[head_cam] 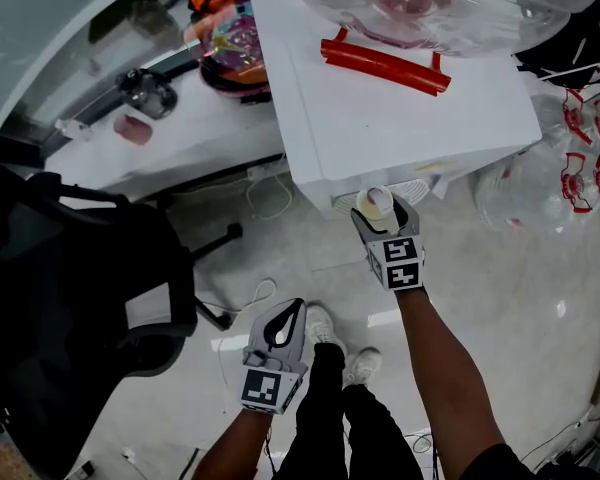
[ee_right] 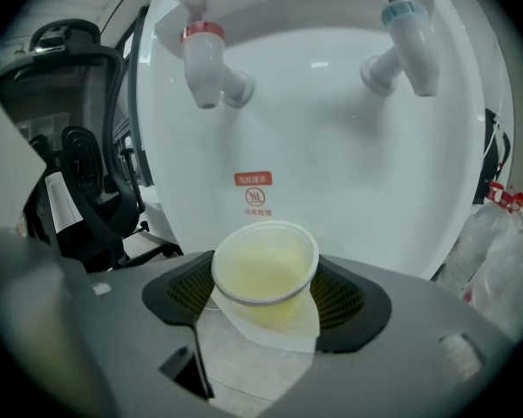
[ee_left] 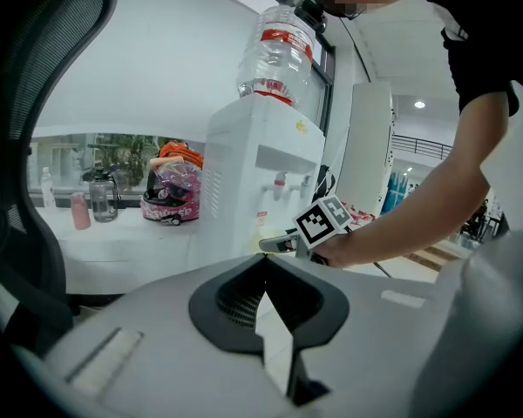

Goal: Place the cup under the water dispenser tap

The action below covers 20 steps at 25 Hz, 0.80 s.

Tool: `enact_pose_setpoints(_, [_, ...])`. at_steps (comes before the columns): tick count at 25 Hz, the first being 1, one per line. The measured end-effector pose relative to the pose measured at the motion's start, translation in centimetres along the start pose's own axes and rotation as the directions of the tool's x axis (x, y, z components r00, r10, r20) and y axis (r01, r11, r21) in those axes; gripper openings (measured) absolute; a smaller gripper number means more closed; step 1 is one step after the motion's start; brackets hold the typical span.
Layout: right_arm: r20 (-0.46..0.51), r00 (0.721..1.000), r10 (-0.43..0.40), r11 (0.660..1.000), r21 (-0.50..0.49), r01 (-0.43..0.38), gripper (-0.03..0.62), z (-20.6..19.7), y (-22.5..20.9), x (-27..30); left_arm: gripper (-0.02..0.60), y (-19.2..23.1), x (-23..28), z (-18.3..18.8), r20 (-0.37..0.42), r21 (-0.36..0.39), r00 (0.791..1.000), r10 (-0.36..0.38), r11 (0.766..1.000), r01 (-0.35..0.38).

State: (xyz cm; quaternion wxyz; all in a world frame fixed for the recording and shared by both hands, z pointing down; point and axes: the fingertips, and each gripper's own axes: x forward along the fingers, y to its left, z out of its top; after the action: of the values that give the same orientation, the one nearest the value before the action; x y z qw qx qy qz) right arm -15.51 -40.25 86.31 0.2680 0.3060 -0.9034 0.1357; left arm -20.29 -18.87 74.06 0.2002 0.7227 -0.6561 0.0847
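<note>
A small pale-yellow paper cup (ee_right: 266,273) sits between the black pads of my right gripper (ee_right: 263,296), which is shut on it with the mouth tipped toward the camera. The white water dispenser (ee_right: 331,164) fills the view behind it. Its red tap (ee_right: 206,59) hangs above and slightly left of the cup, and the blue tap (ee_right: 407,46) is up to the right. From the head view the cup (head_cam: 373,203) and right gripper (head_cam: 380,216) are at the dispenser's front face (head_cam: 330,193). My left gripper (head_cam: 288,313) hangs lower over the floor, shut and empty.
A black office chair (head_cam: 70,298) stands to the left. The white desk (head_cam: 180,128) beside the dispenser carries a helmet (head_cam: 235,43), a glass jar (head_cam: 150,93) and a pink cup (head_cam: 133,128). Empty water bottles (head_cam: 540,183) lie to the right. A cable (head_cam: 265,193) trails on the floor.
</note>
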Motion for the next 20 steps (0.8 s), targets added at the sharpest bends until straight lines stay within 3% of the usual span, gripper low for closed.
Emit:
enact_pose_setpoints(8, [0.006, 1.0, 0.007, 1.0, 0.009, -0.007, 0.351, -0.4, 0.3, 0.5, 0.017, -0.4, -0.5, -1.2, -0.025, -0.007, 1.0, -0.016, 1.0, 0.015])
enact_pose_setpoints(11, [-0.008, 1.0, 0.005, 1.0, 0.023, -0.005, 0.404, -0.6, 0.3, 0.4, 0.017, -0.2, -0.7, -1.1, -0.019, -0.008, 1.0, -0.017, 1.0, 0.016])
enact_pose_setpoints(13, [-0.012, 1.0, 0.007, 0.999, 0.033, -0.007, 0.406, -0.8, 0.4, 0.0, 0.017, -0.2, -1.0, -1.1, -0.022, -0.005, 1.0, -0.015, 1.0, 0.015])
enact_pose_setpoints(20, [0.054, 0.998, 0.024, 0.999, 0.03, -0.026, 0.417, 1.4, 2.2, -5.5, 0.017, -1.2, -2.7, 1.4, -0.003, 0.032, 1.0, -0.011, 0.999, 0.011])
